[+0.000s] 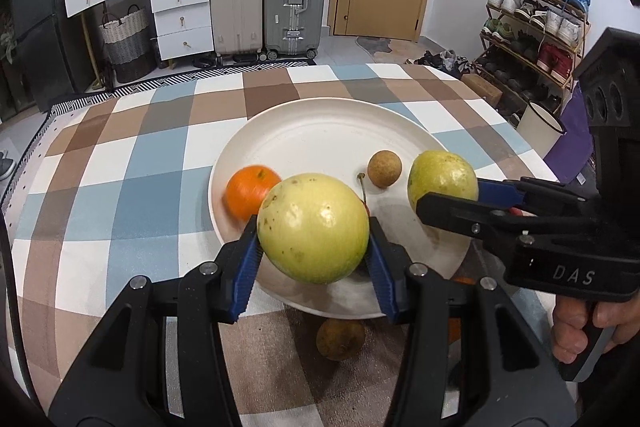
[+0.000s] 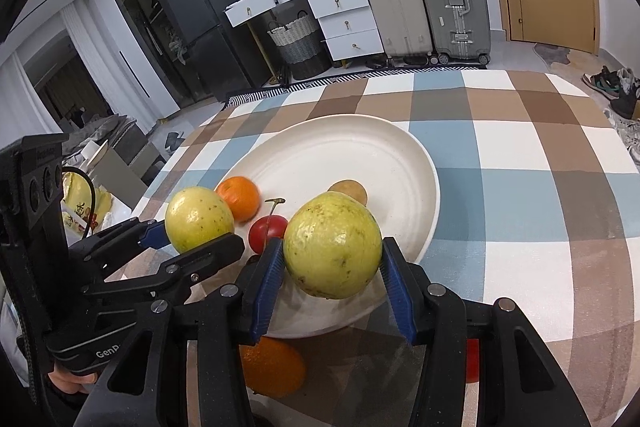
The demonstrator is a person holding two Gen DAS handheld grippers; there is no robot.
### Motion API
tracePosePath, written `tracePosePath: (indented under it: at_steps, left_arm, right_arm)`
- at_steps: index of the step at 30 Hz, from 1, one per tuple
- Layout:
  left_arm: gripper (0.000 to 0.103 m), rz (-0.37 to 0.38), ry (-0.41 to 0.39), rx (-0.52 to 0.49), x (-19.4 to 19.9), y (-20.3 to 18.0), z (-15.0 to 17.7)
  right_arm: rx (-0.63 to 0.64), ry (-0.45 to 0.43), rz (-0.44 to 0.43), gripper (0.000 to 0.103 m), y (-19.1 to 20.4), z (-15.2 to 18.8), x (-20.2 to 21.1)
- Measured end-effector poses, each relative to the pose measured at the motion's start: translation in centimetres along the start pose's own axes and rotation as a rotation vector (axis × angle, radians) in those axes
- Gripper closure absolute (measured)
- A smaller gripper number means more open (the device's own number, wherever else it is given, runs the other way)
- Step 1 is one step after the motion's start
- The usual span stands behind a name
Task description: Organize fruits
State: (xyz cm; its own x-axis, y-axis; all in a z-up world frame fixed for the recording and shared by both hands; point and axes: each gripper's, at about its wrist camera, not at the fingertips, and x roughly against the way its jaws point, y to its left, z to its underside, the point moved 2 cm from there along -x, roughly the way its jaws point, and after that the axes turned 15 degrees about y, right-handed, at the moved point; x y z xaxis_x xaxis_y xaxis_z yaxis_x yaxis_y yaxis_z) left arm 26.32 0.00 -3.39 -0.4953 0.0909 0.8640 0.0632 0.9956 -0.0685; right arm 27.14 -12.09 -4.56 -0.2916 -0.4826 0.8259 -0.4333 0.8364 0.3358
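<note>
While clamped, guava upright (roundish)

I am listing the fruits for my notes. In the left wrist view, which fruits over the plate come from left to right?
Orange → guava in the left gripper → small brown fruit → guava in the right gripper.

Black claws, blue ribbed pads

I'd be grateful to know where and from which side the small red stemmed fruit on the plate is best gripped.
Grip the red fruit across its round body, coming from above. Its stem sticks up and is probably too thin to hold. The orange and both held guavas crowd its sides above the plate, so a top approach looks clearest once a gripper is free.
</note>
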Motion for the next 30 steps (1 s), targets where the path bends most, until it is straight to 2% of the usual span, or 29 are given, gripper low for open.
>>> tracePosePath:
  at_steps: [7,13,15,18,19,22,24,26,30]
  left_arm:
    - [0.056,-0.011,0.025,-0.006,-0.3,-0.2,1.2]
    - [0.056,-0.022,0.036,-0.002,-0.9,-0.1,1.1]
    - [0.056,-0.028,0.037,0.008,-0.7,-0.1,1.1]
    - [0.055,-0.035,0.025,0.017,0.0,-0.2,1.1]
    - [0.053,-0.038,0.023,0.019,0.4,-0.2,1.1]
    - [0.038,-0.042,0.006,0.026,1.5,-0.1,1.4]
    - [0.023,-0.040,-0.012,0.035,2.6,-0.1,1.8]
    - [0.018,-0.039,-0.032,0.046,3.6,0.0,2.2]
    - [0.011,-0.040,-0.044,0.074,5.3,0.4,3.4]
  right_arm:
    - [0.001,-0.019,-0.006,0.053,-0.1,0.4,0.8]
    - [-0.017,-0.043,0.029,0.052,-1.0,1.0,2.2]
    - [-0.023,-0.056,0.039,0.049,-1.3,1.4,2.9]
    - [-0.033,-0.079,0.049,0.034,-1.8,2.0,4.2]
    - [-0.036,-0.085,0.050,0.029,-1.9,2.3,4.6]
    - [-0.035,-0.091,0.061,0.016,-2.0,2.9,5.7]
    - [-0.039,-0.098,0.072,0.008,-2.0,3.4,6.4]
    - [-0.039,-0.110,0.081,0.001,-2.0,3.9,7.2]
    - [-0.037,-0.136,0.095,0.001,-1.9,5.2,8.6]
